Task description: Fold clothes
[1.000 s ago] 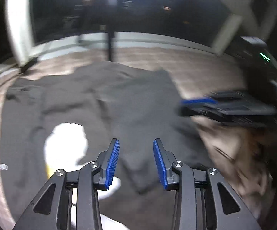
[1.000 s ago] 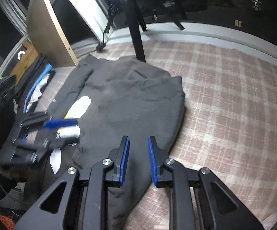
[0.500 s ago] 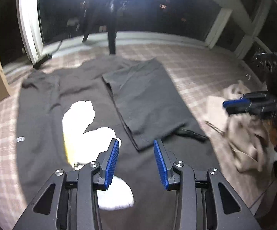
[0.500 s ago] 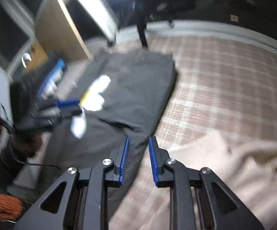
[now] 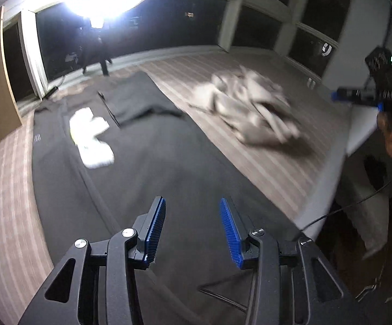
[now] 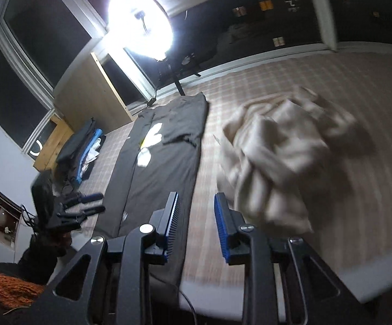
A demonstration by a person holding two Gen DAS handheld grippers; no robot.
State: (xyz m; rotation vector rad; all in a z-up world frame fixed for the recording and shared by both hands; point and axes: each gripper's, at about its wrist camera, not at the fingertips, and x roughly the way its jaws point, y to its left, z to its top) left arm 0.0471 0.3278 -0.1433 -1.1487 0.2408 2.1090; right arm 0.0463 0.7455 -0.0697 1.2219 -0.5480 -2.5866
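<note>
A dark grey shirt [image 5: 152, 168] with a white print [image 5: 90, 135] lies flat on the plaid bed, one side folded over near its far end. It also shows in the right wrist view [image 6: 166, 157]. A crumpled beige garment [image 5: 252, 108] lies to its right, also seen in the right wrist view [image 6: 279, 162]. My left gripper [image 5: 193, 227] is open and empty above the shirt's near end. My right gripper [image 6: 196, 224] is open and empty above the bed's near edge, between the two garments.
A bright ring light on a stand [image 6: 141, 27] is at the far side of the bed. A wooden board [image 6: 93, 97] leans by the window. A pile of dark and blue clothes [image 6: 82, 149] lies at the left. The bed's edge [image 5: 331, 189] is on the right.
Both grippers have pulled back and risen away from the shirt. The shirt now lies with one side folded over, and the beige garment has come into view.
</note>
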